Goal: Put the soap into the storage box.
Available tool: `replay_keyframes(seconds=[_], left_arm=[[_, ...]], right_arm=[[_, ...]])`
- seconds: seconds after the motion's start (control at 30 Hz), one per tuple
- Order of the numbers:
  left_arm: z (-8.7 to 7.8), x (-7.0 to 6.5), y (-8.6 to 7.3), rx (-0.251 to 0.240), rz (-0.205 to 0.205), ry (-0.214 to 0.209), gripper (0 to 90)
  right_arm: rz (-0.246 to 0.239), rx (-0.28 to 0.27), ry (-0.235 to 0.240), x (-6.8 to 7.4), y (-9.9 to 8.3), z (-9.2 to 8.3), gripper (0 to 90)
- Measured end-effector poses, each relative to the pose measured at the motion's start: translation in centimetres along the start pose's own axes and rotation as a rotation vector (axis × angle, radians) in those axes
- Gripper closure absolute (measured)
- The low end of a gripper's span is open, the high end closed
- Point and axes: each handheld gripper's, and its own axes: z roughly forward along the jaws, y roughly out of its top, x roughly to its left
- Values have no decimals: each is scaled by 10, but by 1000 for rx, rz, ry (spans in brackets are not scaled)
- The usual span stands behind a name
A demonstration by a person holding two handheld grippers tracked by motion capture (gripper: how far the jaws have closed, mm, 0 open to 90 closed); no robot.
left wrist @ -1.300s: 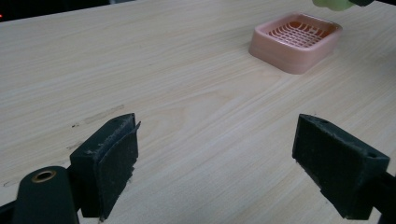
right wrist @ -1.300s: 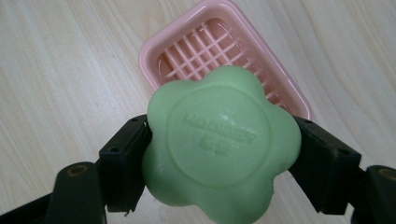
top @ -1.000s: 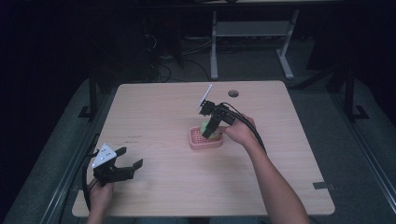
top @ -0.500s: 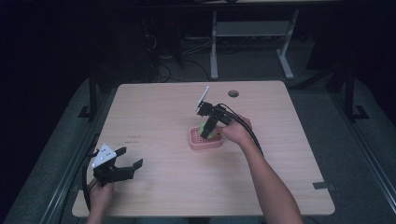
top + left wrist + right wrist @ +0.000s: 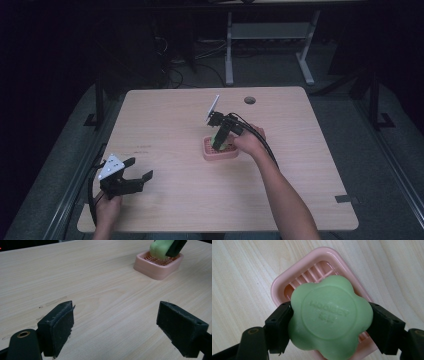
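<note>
The right gripper [image 5: 329, 322] is clamped on a pale green, flower-shaped bar of soap [image 5: 330, 319] with a round stamped face, one black jaw pressing each side of it. The soap hangs directly over the pink rectangular plastic soap dish [image 5: 287, 281] with its slatted floor — in the left gripper view its lower edge is down at the dish's rim, though whether it touches the slats I cannot tell. Holding the bar by its sides keeps its underside free, which suits laying it flat on the slats; by my judgement the step in hand is setting the soap into the dish, and it is nearly there.

The dish itself sits on the light wooden table [image 5: 165, 130], roughly at its middle. The left gripper [image 5: 134, 179] rests well away from the dish, near the table's front-left edge, with its jaws spread wide and nothing between them — it reads as parked, out of the way of the work.

Nothing stands between the soap and the dish. A dark round cable hole [image 5: 249, 100] lies beyond the dish toward the far edge, well apart from it. The right gripper's cable [image 5: 265, 142] trails back from the dish along the person's forearm, clear of the drop. The one thing to watch, I think, is the soap catching the dish's rim if it comes down off-centre.
</note>
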Motion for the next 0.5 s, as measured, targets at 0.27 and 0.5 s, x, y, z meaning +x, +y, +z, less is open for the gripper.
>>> replay_keyframes(seconds=[0.27, 0.5], left_arm=[[0, 0, 0, 0, 0, 0, 141], [0, 0, 0, 0, -1, 0, 141]], right_arm=[[-2, 6, -4, 2, 3, 3, 259], [1, 14, -16, 1, 2, 5, 258]])
